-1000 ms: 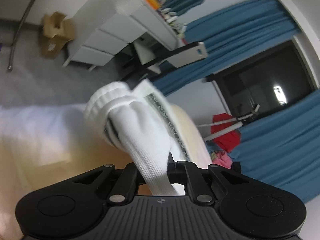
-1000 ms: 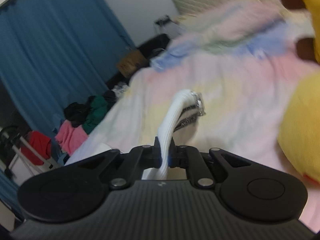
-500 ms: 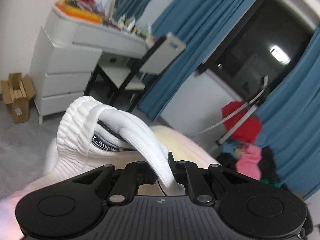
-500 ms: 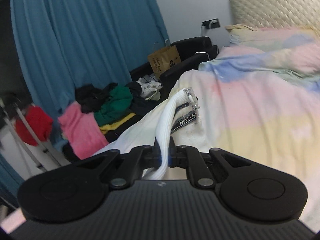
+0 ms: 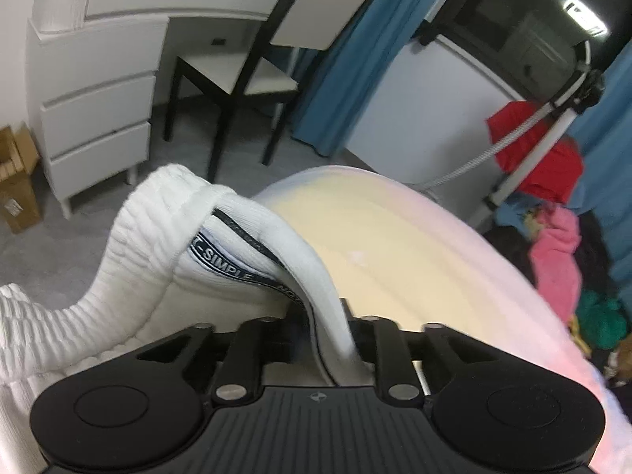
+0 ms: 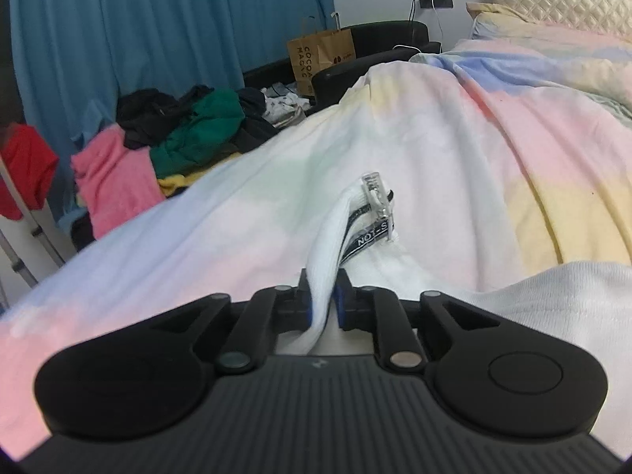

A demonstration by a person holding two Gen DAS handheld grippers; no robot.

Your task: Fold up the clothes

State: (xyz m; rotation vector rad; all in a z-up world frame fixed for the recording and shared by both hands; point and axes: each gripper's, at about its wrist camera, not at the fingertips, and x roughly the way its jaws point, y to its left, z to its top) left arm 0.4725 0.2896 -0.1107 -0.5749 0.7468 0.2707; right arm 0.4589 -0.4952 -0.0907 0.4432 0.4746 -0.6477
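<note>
Pinching the white ribbed garment (image 5: 252, 245) between closed jaws, the left hand-held gripper (image 5: 326, 330) and right hand-held gripper (image 6: 323, 302) each held its edge just above the pastel bed (image 6: 454, 150), clothes pile (image 6: 177, 126) beyond.

Home bedroom: pastel-quilted bed (image 6: 493, 126), white dresser (image 5: 94, 102), heaped clothes (image 6: 166, 134).

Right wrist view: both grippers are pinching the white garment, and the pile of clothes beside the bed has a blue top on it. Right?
Not quite: the right wrist view shows a green top on the pile. Left gripper and right gripper do both pinch the white garment.
</note>
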